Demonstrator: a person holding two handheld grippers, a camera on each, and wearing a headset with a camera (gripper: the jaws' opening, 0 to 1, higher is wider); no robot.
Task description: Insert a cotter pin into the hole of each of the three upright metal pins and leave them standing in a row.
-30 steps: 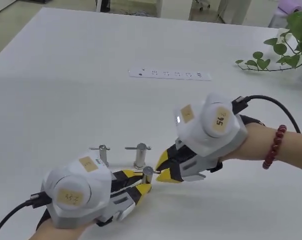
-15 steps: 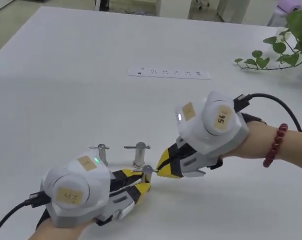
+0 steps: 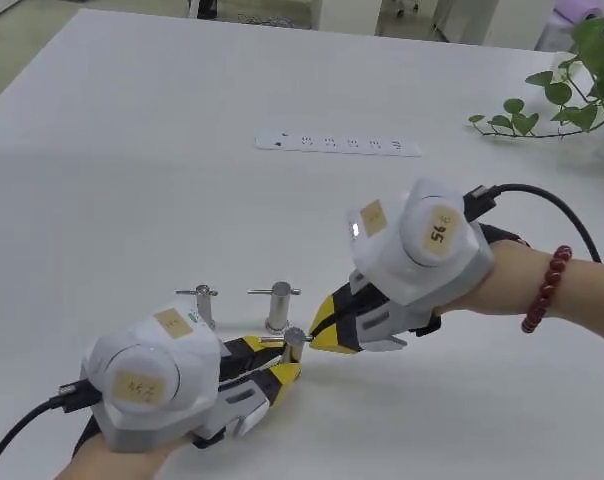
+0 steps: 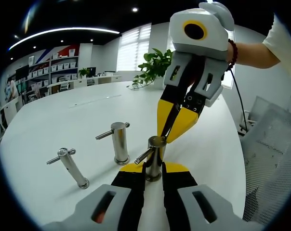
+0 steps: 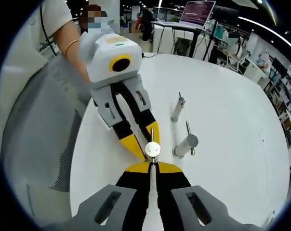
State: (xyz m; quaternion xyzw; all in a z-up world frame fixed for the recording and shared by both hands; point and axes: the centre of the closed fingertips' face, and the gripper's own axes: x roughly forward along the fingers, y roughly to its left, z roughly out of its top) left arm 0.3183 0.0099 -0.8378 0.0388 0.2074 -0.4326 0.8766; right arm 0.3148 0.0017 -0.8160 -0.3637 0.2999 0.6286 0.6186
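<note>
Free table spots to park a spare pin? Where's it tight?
Free: bare table between power strip and pin row; also between strip and plant. Tight: nearest pin, clamped by left gripper, right gripper on its cotter pin.

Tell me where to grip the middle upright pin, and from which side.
The middle pin stands upright with its cotter pin jutting crosswise near the top. Probably grip the bare shaft below it, jaws coming in low from the person's side.

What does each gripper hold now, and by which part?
Left gripper: the nearest upright silver metal pin, by its lower shaft. Right gripper: apparently the thin cotter pin, by its near end.
</note>
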